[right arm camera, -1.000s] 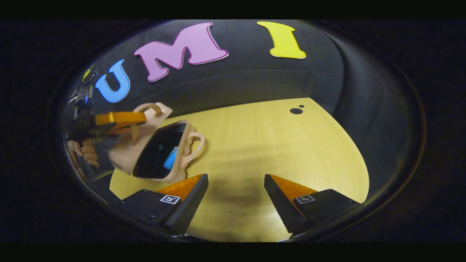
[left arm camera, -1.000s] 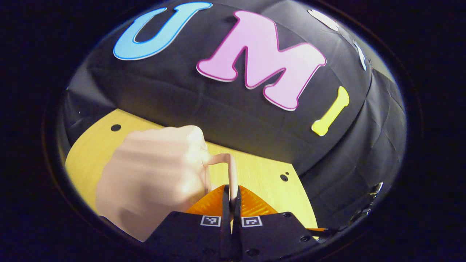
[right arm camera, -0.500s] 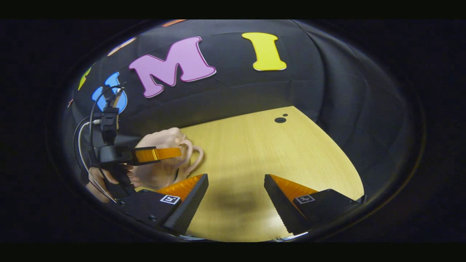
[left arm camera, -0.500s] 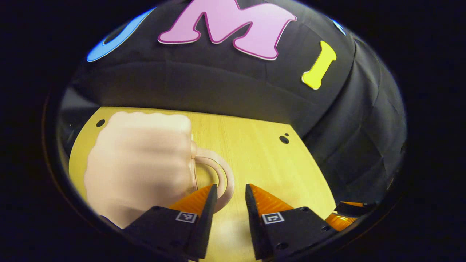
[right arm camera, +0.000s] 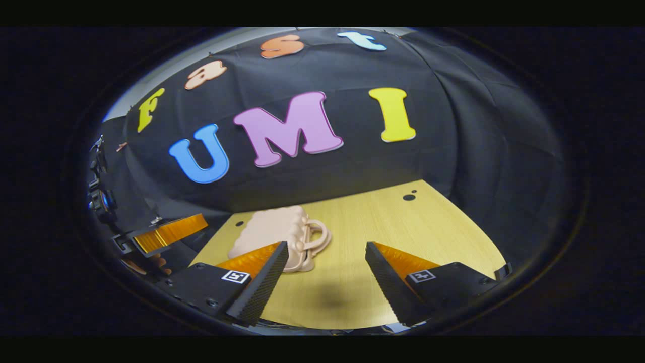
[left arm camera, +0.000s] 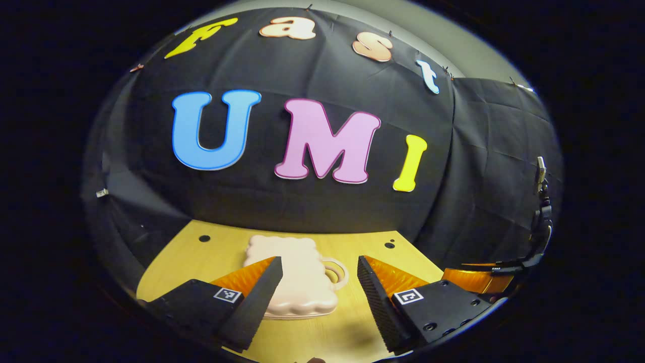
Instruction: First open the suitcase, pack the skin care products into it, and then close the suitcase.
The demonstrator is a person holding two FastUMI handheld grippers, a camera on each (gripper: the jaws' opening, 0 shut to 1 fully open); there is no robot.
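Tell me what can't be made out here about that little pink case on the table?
- Contents of the closed pink suitcase: hidden by its lid in both gripper views.
- Its near left corner: covered by a finger of the left gripper in the left gripper view, and by the right gripper in the right gripper view.
- Its latch: too small.

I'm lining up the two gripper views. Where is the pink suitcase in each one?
Left gripper view: the pink suitcase lies closed at bottom centre, between this gripper's open fingers.
Right gripper view: it lies left of centre, beyond the left finger.
Shared landmark: the suitcase handle, on its right side in both.
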